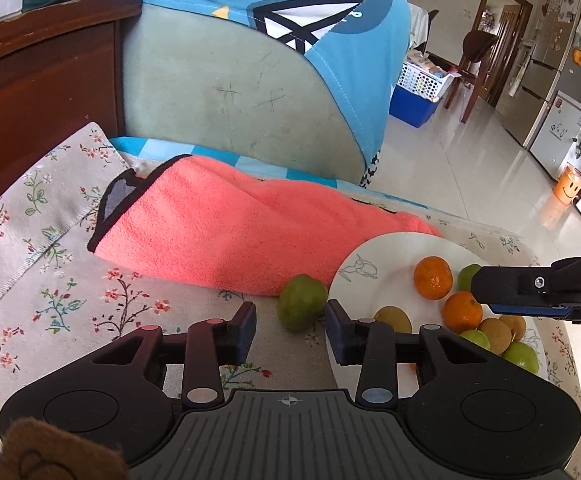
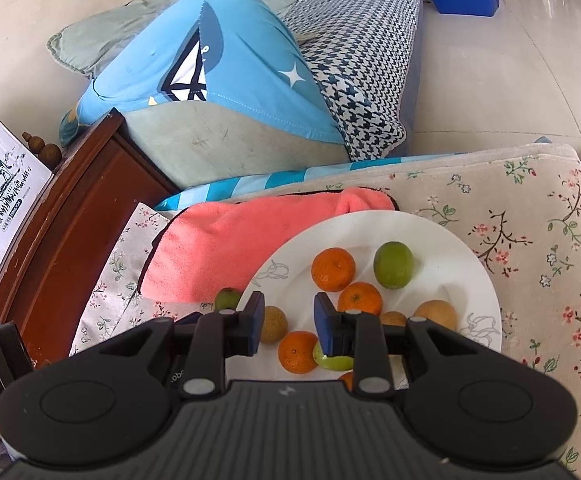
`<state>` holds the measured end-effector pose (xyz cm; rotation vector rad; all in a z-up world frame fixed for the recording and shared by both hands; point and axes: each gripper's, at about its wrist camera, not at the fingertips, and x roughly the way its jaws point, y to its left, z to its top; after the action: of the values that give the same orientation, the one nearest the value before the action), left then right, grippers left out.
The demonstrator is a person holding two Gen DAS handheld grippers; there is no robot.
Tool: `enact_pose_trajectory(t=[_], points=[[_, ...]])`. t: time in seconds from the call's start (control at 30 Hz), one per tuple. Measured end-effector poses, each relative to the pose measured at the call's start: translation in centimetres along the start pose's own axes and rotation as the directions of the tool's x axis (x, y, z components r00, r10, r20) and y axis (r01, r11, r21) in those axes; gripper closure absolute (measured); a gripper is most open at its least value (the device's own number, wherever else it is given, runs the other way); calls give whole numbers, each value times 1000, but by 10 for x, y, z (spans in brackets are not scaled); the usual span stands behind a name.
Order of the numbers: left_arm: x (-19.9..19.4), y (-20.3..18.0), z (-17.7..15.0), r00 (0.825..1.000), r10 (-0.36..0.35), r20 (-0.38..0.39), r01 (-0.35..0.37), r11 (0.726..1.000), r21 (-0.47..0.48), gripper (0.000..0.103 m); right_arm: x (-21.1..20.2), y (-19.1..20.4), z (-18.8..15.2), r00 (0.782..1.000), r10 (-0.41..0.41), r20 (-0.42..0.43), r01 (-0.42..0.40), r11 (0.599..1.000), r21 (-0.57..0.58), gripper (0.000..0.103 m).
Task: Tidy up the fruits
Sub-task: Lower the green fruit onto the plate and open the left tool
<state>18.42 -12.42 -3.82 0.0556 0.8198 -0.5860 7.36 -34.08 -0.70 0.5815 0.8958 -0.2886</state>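
A white plate on the floral cloth holds several fruits: oranges, green fruits and brown ones. One green fruit lies on the cloth just left of the plate's rim. My left gripper is open, its fingertips either side of this fruit's near half, with a gap showing on the left side. My right gripper hovers over the plate's near left part, jaws narrowly open with nothing between them. It shows side-on at the right edge of the left wrist view.
A folded pink towel lies right behind the loose fruit and the plate. A dark wooden cabinet stands to the left, a grey-green cushion behind. The floral cloth drops off at the right edge.
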Motion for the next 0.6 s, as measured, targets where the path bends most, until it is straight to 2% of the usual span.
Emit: enact_pose_trajectory(t=[0.07,0.13,0.5,0.6], points=[[-1,4,0,999,35,0,-35,999,-1,67,1,1,0,1000,9,-8,-9,1000,-3,73],[-2,9,1,999,40,3,-40,999,-26,68,2,2,-1,1000,11,-12,-11,1000,-6,73],[10,-6,4,1000,-29,-4,28,999,-34,66,7,2,-2,1000,-2,-22,2,1000,2,73],[13,-5,3,999,-48,2,48,998,-50,68,10,1,-2,1000,-4,-28,4,1000,3,73]])
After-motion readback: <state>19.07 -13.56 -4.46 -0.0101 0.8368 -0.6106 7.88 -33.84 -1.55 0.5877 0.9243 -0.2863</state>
